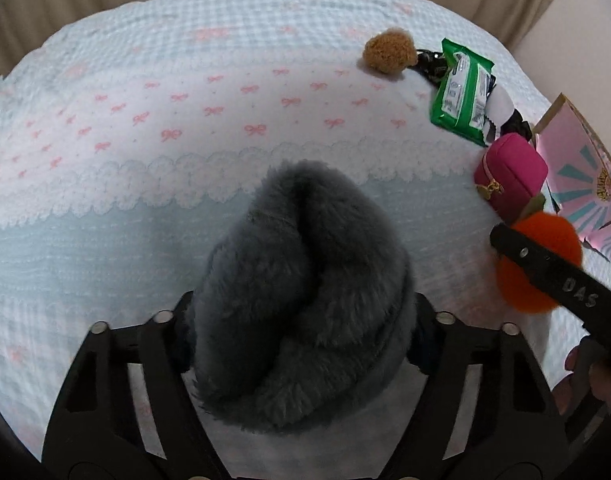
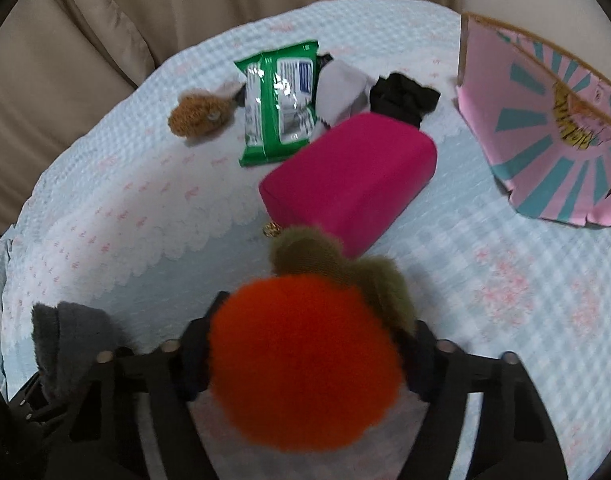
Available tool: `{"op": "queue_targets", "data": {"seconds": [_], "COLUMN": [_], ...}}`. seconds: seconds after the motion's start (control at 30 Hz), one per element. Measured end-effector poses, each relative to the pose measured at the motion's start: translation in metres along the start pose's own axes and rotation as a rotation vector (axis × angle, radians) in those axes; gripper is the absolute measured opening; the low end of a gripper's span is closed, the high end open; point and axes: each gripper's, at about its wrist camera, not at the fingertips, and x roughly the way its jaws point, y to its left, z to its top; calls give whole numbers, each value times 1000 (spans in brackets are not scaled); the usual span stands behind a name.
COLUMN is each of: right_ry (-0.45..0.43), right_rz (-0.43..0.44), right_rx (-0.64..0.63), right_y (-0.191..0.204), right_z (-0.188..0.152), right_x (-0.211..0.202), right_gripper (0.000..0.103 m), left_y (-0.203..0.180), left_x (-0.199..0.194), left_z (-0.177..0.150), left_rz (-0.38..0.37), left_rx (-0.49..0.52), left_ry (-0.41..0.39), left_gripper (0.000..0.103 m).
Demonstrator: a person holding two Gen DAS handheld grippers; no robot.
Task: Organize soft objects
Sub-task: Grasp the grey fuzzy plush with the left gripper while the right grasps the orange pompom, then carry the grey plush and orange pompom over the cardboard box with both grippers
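My left gripper is shut on a grey furry plush and holds it over the bed. The grey plush also shows at the lower left of the right wrist view. My right gripper is shut on an orange fuzzy plush fruit with green leaves. The orange plush also shows at the right of the left wrist view, behind one black finger. A brown curly plush lies farther back on the blanket.
A pale blue and white blanket covers the bed. A green wipes pack, a magenta zip pouch, white and black cloth and a pink patterned paper bag lie at the right. Beige cushions stand behind.
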Motion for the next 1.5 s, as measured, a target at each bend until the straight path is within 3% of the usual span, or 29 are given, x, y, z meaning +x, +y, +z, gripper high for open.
{"op": "queue_targets", "data": {"seconds": [0.17, 0.27, 0.63, 1.03, 1.23, 1.5], "right_ry": [2, 4, -53, -135, -173, -226], "right_rz": [-30, -15, 9, 41, 43, 21], "right_rx": [5, 28, -10, -33, -41, -22], "right_y": [-7, -14, -8, 1, -16, -84], "right_z": [-2, 0, 9, 44, 64, 101], "right_x": [2, 1, -46, -159, -222, -292], "right_gripper": [40, 36, 36, 36, 36, 36], "left_y": [-5, -3, -13, -54, -92, -180], "left_x": [1, 0, -46, -170, -225, -265], "left_z": [3, 5, 24, 67, 87, 115], "left_rz": [9, 5, 0, -35, -71, -118], "left_rx": [-1, -12, 7, 86, 110, 162], "left_ry": [9, 16, -27, -121, -147, -190], "left_gripper": [53, 48, 47, 47, 47, 47]}}
